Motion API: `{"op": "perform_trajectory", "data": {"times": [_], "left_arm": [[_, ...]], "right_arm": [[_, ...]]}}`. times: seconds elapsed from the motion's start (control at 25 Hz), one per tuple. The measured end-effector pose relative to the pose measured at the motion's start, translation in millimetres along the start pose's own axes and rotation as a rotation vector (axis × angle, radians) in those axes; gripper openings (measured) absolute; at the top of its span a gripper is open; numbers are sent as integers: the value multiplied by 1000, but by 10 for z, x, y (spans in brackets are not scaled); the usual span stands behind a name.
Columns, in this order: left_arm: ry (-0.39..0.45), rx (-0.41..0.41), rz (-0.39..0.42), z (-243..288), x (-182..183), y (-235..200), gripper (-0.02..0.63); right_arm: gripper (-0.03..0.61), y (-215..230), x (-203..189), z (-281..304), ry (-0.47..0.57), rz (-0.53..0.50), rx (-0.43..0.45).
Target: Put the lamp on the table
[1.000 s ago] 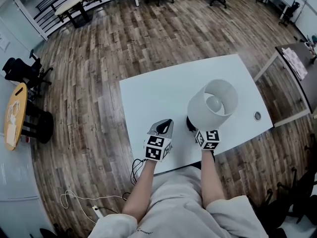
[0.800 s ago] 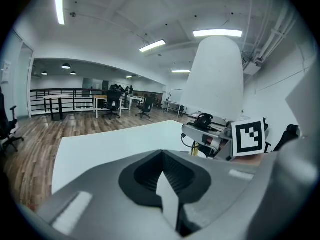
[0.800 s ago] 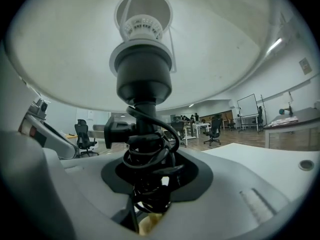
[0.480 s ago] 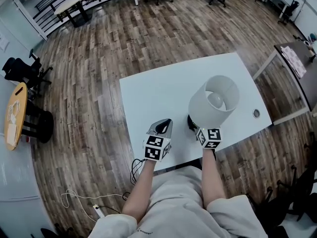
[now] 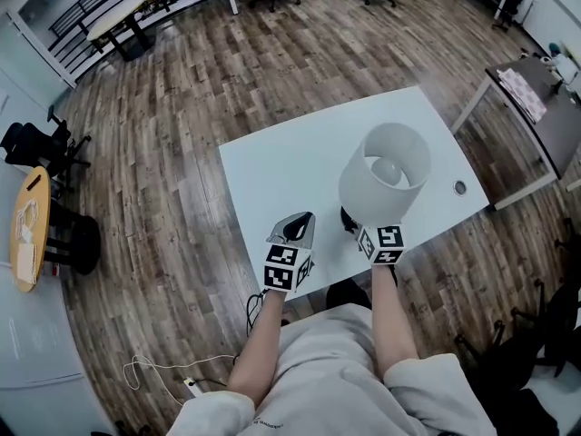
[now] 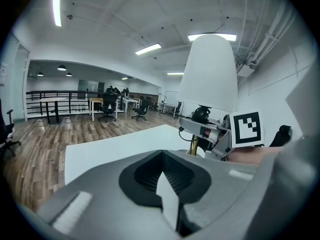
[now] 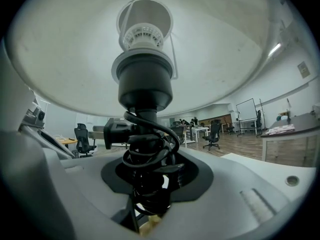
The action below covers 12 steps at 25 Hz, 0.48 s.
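A lamp with a white drum shade (image 5: 386,175) stands upright over the near right part of the white table (image 5: 290,166). My right gripper (image 5: 360,232) is shut on the lamp's dark stem (image 7: 145,149), which has a black cord wound round it. From below, the shade (image 7: 150,44) and the bulb socket fill the right gripper view. My left gripper (image 5: 303,222) is shut with nothing in it, to the left of the lamp over the table's near edge. From the left gripper (image 6: 167,204) I see the shade (image 6: 210,74) and the right gripper (image 6: 212,131). The lamp's foot is hidden.
A round grommet (image 5: 459,188) sits in the table right of the lamp. A grey desk (image 5: 531,94) stands to the right. At the left are black chairs and a wooden-topped stool (image 5: 25,225). A cable (image 5: 172,371) lies on the wooden floor by my feet.
Both grippers and the lamp have risen a little, and the shade now sits slightly further left in the head view. The right gripper's hold on the stem is unchanged.
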<state>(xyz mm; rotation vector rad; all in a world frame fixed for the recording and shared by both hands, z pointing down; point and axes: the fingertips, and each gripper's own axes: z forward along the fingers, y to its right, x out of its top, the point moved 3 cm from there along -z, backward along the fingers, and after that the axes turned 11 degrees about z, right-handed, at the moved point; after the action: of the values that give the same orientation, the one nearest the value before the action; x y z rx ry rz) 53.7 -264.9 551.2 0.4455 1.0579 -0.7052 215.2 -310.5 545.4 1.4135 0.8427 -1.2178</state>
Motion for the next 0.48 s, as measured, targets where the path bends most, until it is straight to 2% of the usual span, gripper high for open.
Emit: {"op": "perform_trajectory", "data": {"times": [0.24,0.48], "left_arm": [[29,-31,8,-455,133,6,3],[35,-75,30,-899,53,-47,3]], "right_arm": [[163,-267,104,-341,-1,22,-53],[163,-685,179,-646,22,12,-108]]}}
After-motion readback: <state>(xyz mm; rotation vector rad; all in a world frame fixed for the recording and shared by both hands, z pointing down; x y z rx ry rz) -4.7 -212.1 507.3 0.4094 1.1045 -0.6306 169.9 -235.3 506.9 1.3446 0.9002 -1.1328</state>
